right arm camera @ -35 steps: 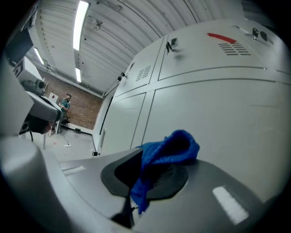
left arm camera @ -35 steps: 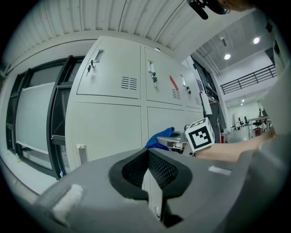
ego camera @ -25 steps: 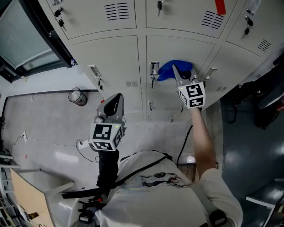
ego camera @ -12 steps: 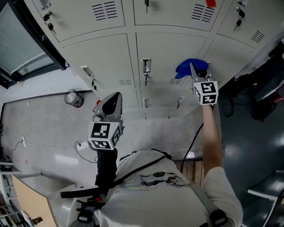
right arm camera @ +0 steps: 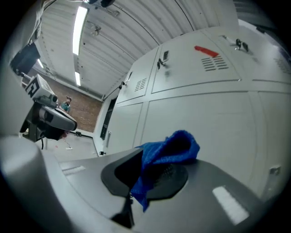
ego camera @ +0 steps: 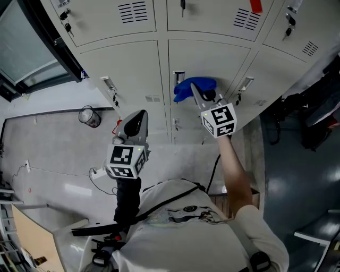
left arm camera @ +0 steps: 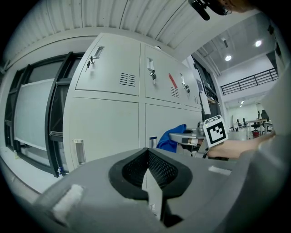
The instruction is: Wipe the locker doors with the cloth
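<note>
While the left gripper [ego camera: 139,117] hangs low in front of the person's chest, its jaws are pressed together with nothing between them. The left gripper view shows the two ribbed pads [left arm camera: 160,168] meeting along one seam. It points toward the lockers but stands well apart from them and touches nothing.

Far left: a dark-framed window [ego camera: 29,50]. Below it, on the grey floor [ego camera: 53,143], a small round container [ego camera: 92,116] stands near the foot of the lockers, and a thin cable [ego camera: 58,171] trails past.

Centre: the locker doors [ego camera: 127,69], pale grey, each with a vent and a latch. Some have keys hanging.

The blue cloth [ego camera: 193,86] is bunched against the middle door of the lower row, just beside that door's latch [ego camera: 179,78]. The right gripper [ego camera: 195,93] has it: the jaws are clamped on a fold, and the rest spills up and over the jaw tips in the right gripper view. The arm is stretched out toward the door. The cloth itself hides the exact contact with the door.

Upper right: a red tag [ego camera: 256,5] on an upper door, cut off by the frame edge.

Far right: dark shapes [ego camera: 313,114] beside the lockers, too dim to identify.
</note>
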The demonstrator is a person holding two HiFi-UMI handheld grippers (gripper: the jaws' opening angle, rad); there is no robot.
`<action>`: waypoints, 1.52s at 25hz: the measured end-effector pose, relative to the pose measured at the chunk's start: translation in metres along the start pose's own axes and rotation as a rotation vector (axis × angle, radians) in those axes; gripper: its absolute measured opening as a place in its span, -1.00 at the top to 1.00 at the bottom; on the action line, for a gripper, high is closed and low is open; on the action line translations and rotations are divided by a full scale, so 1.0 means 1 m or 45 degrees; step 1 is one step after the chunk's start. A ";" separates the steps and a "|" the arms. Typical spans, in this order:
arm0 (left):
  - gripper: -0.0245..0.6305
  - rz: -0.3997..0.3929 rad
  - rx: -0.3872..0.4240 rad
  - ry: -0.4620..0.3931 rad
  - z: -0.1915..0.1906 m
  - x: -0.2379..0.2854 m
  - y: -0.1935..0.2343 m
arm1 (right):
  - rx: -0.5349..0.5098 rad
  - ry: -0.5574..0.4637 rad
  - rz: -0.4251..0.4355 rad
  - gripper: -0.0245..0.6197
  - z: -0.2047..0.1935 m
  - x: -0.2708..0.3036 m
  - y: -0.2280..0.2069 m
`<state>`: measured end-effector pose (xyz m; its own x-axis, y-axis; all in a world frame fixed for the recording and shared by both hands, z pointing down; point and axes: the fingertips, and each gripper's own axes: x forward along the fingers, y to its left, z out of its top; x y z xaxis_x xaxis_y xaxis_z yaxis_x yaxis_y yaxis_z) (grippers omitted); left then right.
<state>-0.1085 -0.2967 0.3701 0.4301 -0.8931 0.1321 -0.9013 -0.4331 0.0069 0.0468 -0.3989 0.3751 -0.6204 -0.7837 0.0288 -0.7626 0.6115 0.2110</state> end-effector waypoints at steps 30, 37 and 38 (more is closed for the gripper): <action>0.93 -0.031 -0.037 0.039 -0.016 0.004 -0.012 | -0.022 0.293 -0.415 0.84 -0.102 -0.065 -0.143; 0.93 -0.013 -0.035 0.055 -0.020 0.002 -0.009 | -0.033 0.238 -0.200 0.84 -0.094 -0.056 -0.081; 0.93 -0.004 -0.033 0.056 -0.020 0.000 -0.006 | -0.034 0.240 -0.143 0.84 -0.098 -0.048 -0.062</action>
<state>-0.1037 -0.2920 0.3899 0.4311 -0.8852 0.1751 -0.9011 -0.4323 0.0331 0.1423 -0.4098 0.4562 -0.4849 -0.8546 0.1857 -0.8182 0.5183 0.2488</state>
